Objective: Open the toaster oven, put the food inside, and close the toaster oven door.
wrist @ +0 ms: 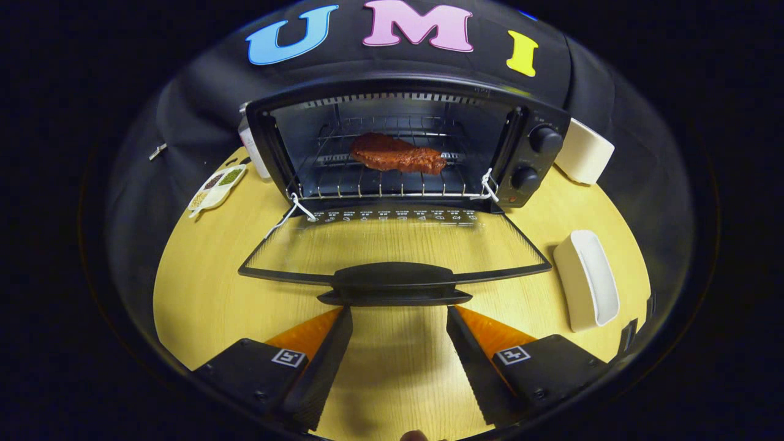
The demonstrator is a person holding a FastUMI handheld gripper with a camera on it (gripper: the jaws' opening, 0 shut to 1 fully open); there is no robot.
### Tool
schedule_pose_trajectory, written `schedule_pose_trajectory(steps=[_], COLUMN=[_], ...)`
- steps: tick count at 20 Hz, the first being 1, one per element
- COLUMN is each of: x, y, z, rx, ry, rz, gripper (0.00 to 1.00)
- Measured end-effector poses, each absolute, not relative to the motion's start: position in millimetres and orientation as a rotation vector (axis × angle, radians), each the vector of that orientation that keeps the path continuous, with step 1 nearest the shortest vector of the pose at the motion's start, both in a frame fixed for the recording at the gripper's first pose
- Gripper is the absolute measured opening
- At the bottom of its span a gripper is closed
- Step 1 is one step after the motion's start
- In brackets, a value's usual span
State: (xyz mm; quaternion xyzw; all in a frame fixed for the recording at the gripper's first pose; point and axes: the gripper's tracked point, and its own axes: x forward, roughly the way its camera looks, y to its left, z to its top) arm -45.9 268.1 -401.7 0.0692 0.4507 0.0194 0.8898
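So the toaster oven (404,147) sits dead ahead of us at 12 o'clock, at the back of the light wooden table (202,282), and its door is all the way down. The glass door (392,245) lies flat toward us like a little ramp, with its dark handle (395,283) at the near edge, just ahead of our fingertips. Inside, the food, a reddish-brown slab that looks like a steak (397,153), lies on the wire rack (380,184), about mid-depth and roughly centred. We can see white cords or clips at both front corners of the rack, tied down toward the door hinges. Two black knobs (545,139) stack up on the oven's right panel, around 1 o'clock from us.

Our gripper (398,318) is spread wide with nothing between the fingers, just bare tabletop showing through the gap. The fingertips sit right below the door handle, one near each end of it, and we can't quite tell if they touch it or hover just short.

Further out: a long white dish (588,282) lies on the table at about 2 o'clock, right of the open door and apart from it. Another cream-white container (585,153) stands behind the oven's right side. Over at 10 o'clock there's a small white divided dish (215,187) with what look like beans or grains in its sections, and something white stands upright against the oven's left wall.
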Motion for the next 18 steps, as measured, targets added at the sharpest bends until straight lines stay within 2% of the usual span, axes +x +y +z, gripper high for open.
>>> schedule_pose_trajectory(steps=[7, 18], x=[-32.0, 66.0], y=[263.3, 245.1], z=[-363.6, -302.5], rx=[0.151, 0.135], ry=[0.839, 0.671], rz=[0.046, 0.064], gripper=[0.96, 0.98])
